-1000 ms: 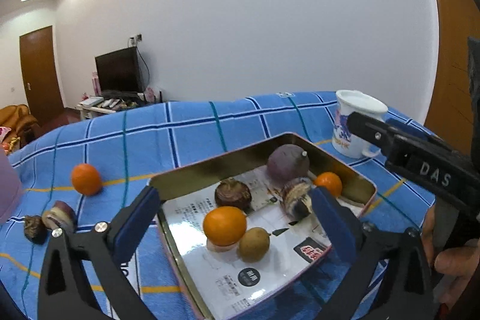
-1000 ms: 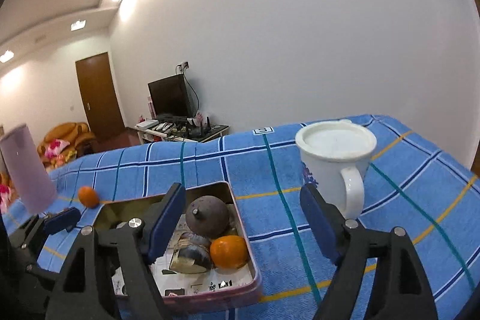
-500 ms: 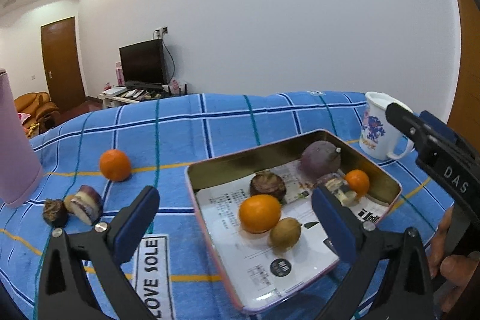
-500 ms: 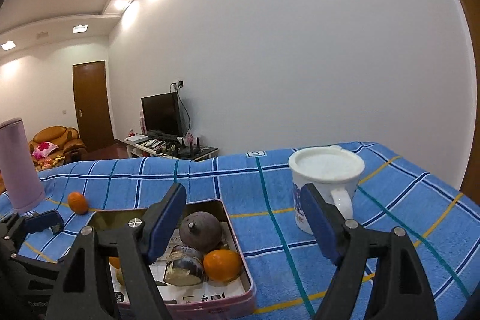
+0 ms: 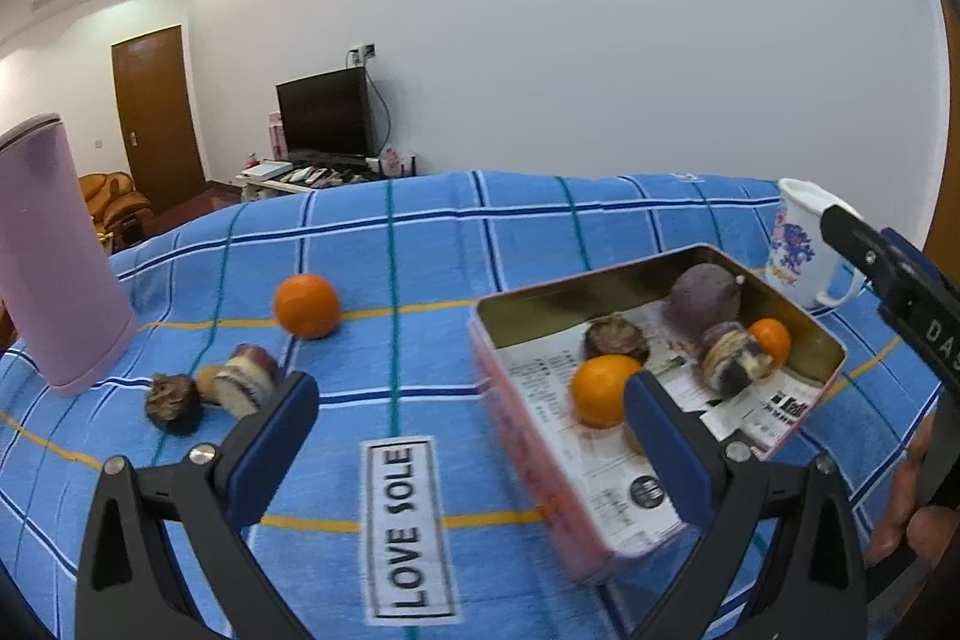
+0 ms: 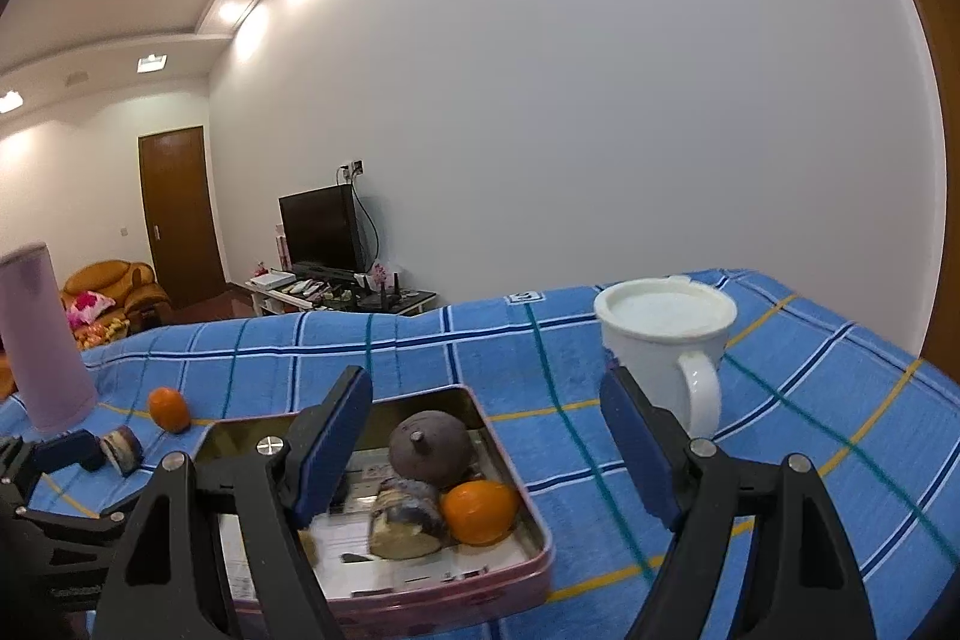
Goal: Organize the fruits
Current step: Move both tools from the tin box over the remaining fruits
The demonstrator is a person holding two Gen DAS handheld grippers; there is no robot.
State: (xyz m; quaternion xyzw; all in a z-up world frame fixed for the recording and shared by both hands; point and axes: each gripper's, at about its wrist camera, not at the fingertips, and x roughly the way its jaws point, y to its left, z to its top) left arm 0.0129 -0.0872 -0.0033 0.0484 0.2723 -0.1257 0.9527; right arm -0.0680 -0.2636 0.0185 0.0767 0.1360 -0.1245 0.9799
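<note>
Several fruits still loose on the blue checked cloth, left tool [image 5: 471,421] swung away from the tin [image 5: 828,340] toward them.

Jaws wide and empty on both tools, right tool [image 6: 486,436] hanging over the tin's near end. Loose orange [image 5: 306,305] and cut pieces [image 5: 246,388] beside the pink tumbler [image 5: 54,256] now nearer centre than a second ago; probably next for collection.

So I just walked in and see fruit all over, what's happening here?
A person is sorting fruit into a tin tray on a blue checked cloth, with a tool in each hand. Both the left tool and right tool are open and empty. Several fruits lie in the tray; an orange and some dark pieces are outside it, near a pink tumbler.
</note>
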